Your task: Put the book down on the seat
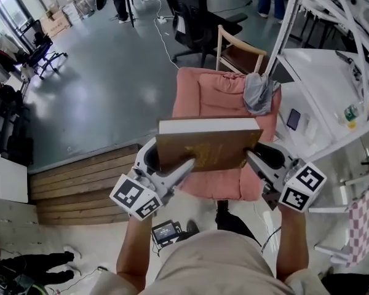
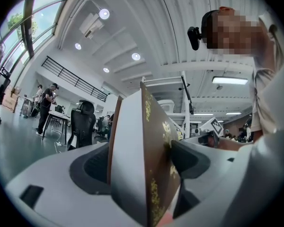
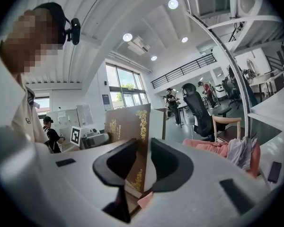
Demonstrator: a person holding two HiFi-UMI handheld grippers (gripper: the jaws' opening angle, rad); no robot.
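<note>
grey cloth (image 1: 258, 94) | wooden chair (image 1: 240, 41) | office chair (image 1: 197, 17) | phone (image 1: 293, 119) on white table (image 1: 310, 72)

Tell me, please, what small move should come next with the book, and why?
Probably lower the book straight down onto the seat. The left claw and the right claw each grip one end of it. It seems to hang roughly level above the pink seat, not yet resting there, so opening the claws now would likely drop it.

Matt brown book (image 1: 206, 149) with shiny gilt print, soft pink cloth seat (image 1: 216, 97), glossy grey floor (image 1: 111, 85)
</note>
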